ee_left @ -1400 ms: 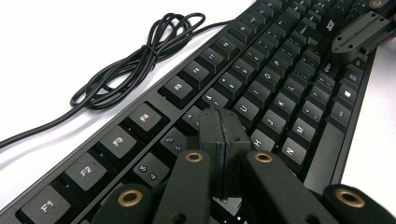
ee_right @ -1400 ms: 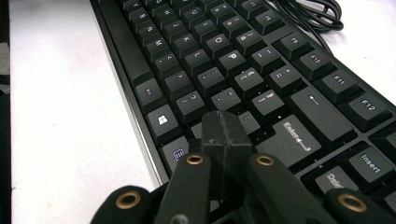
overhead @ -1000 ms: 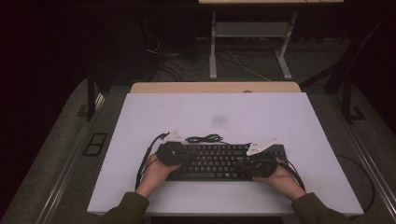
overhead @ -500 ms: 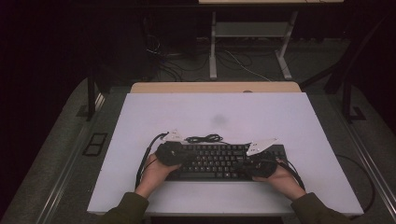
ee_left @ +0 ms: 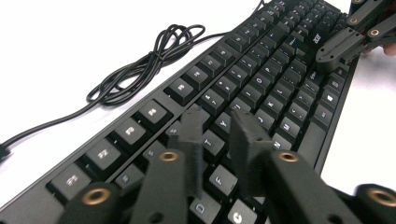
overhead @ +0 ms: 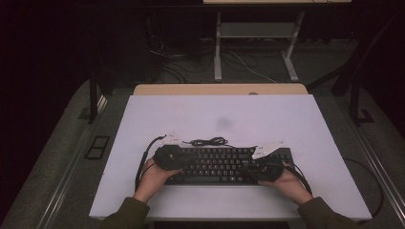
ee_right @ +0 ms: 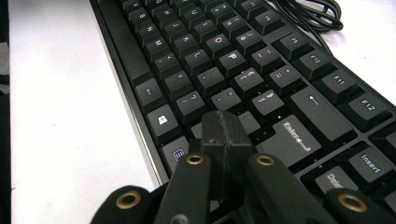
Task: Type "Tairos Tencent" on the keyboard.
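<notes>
Two tools work over one black keyboard (overhead: 224, 164), which lies on the white worktop (overhead: 219, 114) towards its near edge, roughly centred between the worktop's left and right sides, with its long side running across. In the high view the left tool (overhead: 173, 151) sits over the keyboard's left end and the right tool (overhead: 261, 162) over its right end, each carried by a hand coming up from the near edge, and each trailing its own cable off the keyboard's outer side. In the left gripper view the left tool (ee_left: 223, 135) hovers just above the letter keys around T and Y; its jaws have just been opening and now stand a narrow gap apart with nothing between them, and whether the tips touch the keycaps is hard to judge from this angle. Farther along the keyboard in that same view, the right tool (ee_left: 343, 44) rests over the keys near the far end. In the right gripper view the right tool (ee_right: 226, 135) has its jaws pressed fully together, gripping nothing, with the joined tip low over the bottom key rows, between the menu key and the Enter key. The keyboard's own cord (overhead: 208, 141) lies bundled in loose loops on the worktop just behind the keyboard's far edge, closer to its left half, and shows again as a coil beside the function-key row in the left gripper view.
</notes>
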`<action>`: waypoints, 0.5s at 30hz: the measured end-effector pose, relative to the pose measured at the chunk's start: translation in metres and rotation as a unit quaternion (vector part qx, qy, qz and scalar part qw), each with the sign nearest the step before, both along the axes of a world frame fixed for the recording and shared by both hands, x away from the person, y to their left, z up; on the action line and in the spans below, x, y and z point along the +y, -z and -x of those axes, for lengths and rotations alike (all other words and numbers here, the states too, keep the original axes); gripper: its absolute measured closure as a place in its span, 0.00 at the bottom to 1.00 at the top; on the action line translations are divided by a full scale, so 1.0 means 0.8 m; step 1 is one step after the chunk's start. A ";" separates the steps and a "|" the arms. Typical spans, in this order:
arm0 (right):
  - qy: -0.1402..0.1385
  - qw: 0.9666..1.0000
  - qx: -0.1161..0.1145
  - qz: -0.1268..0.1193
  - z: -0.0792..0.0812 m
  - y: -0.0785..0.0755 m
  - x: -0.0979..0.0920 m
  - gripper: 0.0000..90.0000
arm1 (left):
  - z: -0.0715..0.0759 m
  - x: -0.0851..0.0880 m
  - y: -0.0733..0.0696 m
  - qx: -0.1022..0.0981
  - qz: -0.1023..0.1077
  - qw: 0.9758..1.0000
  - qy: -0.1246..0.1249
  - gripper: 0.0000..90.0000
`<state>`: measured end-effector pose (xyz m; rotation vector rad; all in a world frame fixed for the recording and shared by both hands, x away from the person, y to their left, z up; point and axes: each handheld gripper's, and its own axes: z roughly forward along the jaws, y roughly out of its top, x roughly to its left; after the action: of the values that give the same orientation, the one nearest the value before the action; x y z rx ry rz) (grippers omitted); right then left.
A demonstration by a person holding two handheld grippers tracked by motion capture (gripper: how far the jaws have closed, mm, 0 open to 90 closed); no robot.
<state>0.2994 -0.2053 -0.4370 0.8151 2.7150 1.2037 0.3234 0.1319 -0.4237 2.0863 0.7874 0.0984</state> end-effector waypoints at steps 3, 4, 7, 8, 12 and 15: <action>0.000 1.000 0.001 -0.001 0.000 0.000 0.000 0.99 | 0.003 0.007 0.000 -0.001 0.006 1.000 -0.001 0.72; 0.000 1.000 0.001 -0.001 0.000 0.000 0.000 0.99 | 0.004 0.012 0.000 -0.004 0.008 1.000 -0.001 0.68; 0.000 1.000 0.001 -0.001 0.000 0.000 0.000 0.99 | 0.006 0.017 0.000 -0.004 0.012 1.000 0.000 0.62; 0.000 1.000 0.001 -0.001 0.000 0.000 0.000 0.99 | 0.007 0.019 0.000 -0.006 0.013 1.000 -0.004 0.60; 0.000 1.000 0.001 -0.001 -0.001 0.000 0.000 0.99 | 0.010 0.029 0.000 -0.009 0.017 1.000 -0.006 0.55; 0.000 1.000 0.001 -0.001 -0.001 0.000 0.000 0.99 | 0.013 0.034 0.002 -0.012 0.019 1.000 -0.010 0.50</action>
<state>0.3000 -0.2057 -0.4371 0.8180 2.7163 1.2068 0.3128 0.1594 -0.4252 2.0380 0.7913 0.1183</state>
